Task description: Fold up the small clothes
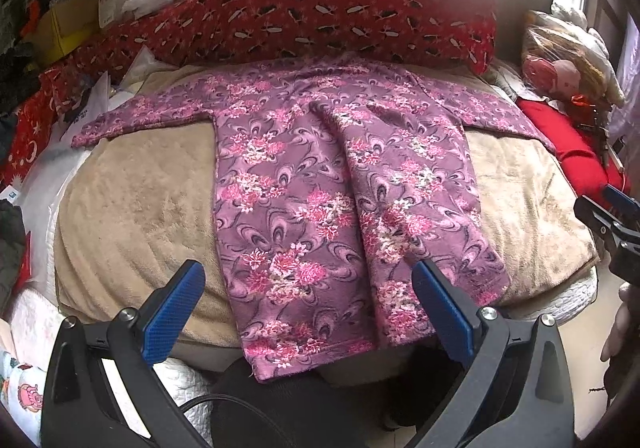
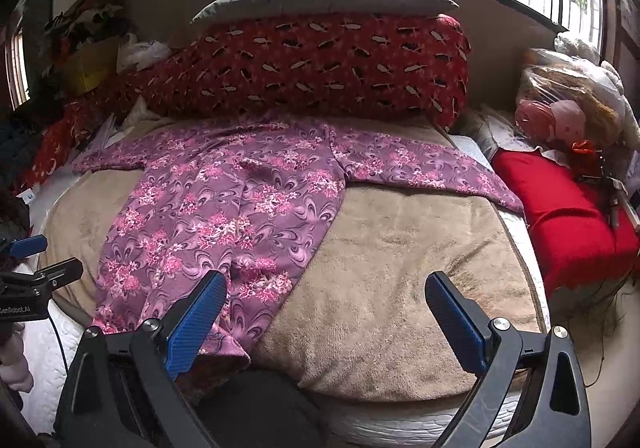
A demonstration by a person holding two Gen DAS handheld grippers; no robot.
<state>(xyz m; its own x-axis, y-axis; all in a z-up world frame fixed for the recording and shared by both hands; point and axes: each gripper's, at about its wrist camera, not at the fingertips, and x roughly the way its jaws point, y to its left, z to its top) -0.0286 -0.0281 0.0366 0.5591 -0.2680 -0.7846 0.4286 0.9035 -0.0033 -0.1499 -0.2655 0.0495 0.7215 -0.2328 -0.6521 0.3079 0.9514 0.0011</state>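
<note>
The purple floral top (image 1: 320, 183) lies spread flat on the beige blanket (image 1: 136, 191) of the bed, sleeves out and no fold made, while the left gripper (image 1: 308, 280) and right gripper (image 2: 324, 288) hover released near its hem, grasping nothing.

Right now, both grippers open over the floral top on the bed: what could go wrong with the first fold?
1. The floral top has a ridge down its middle; folding may lock the wrinkle in.
2. The beige blanket beneath is plush; the jaws might pinch it along with the hem.
3. The right sleeve ends close to the red cushion and could drag on it.
</note>
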